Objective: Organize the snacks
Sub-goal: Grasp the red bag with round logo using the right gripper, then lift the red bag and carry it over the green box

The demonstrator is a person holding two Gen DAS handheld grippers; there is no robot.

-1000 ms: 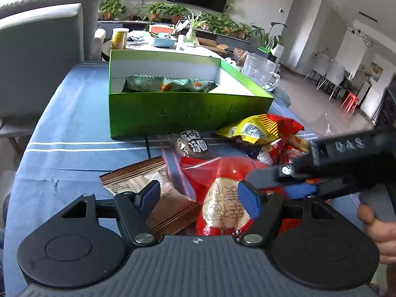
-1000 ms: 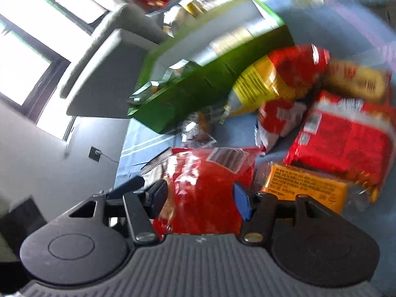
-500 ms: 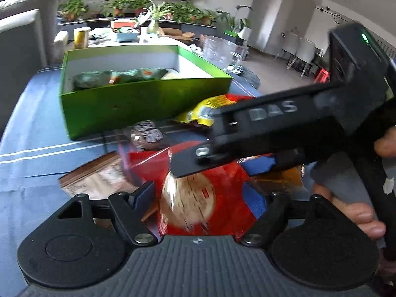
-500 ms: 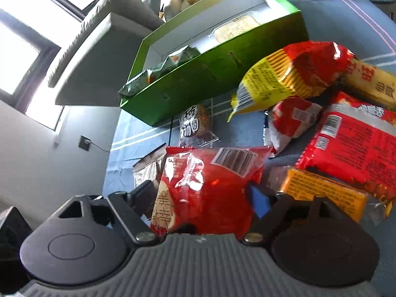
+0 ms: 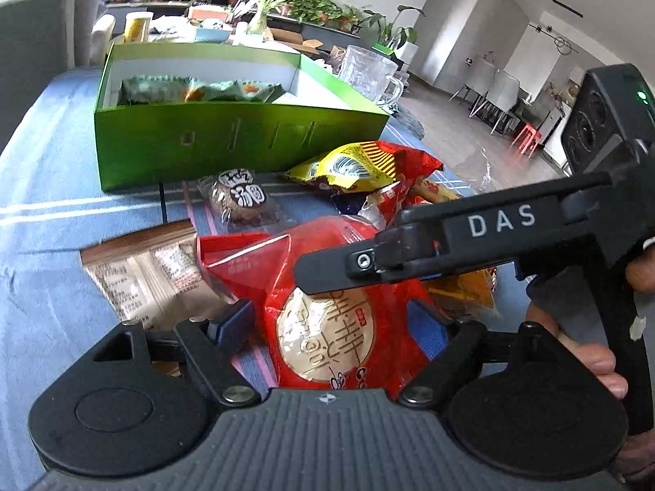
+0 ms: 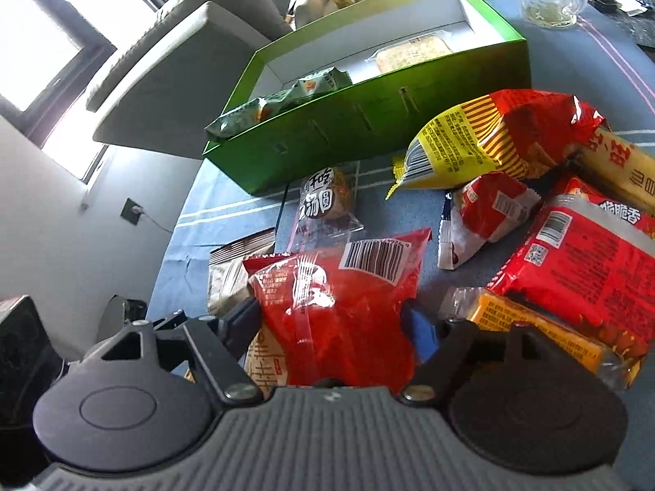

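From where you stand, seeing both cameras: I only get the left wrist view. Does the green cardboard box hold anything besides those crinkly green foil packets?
Observer: Yes. A flat pale-yellow wrapped packet lies inside the green cardboard box, to the right of the green foil packets.
Visitor: And the big shiny red plastic bag up front, what's on its other face?
Observer: The red plastic bag carries a white barcode label near its far edge.
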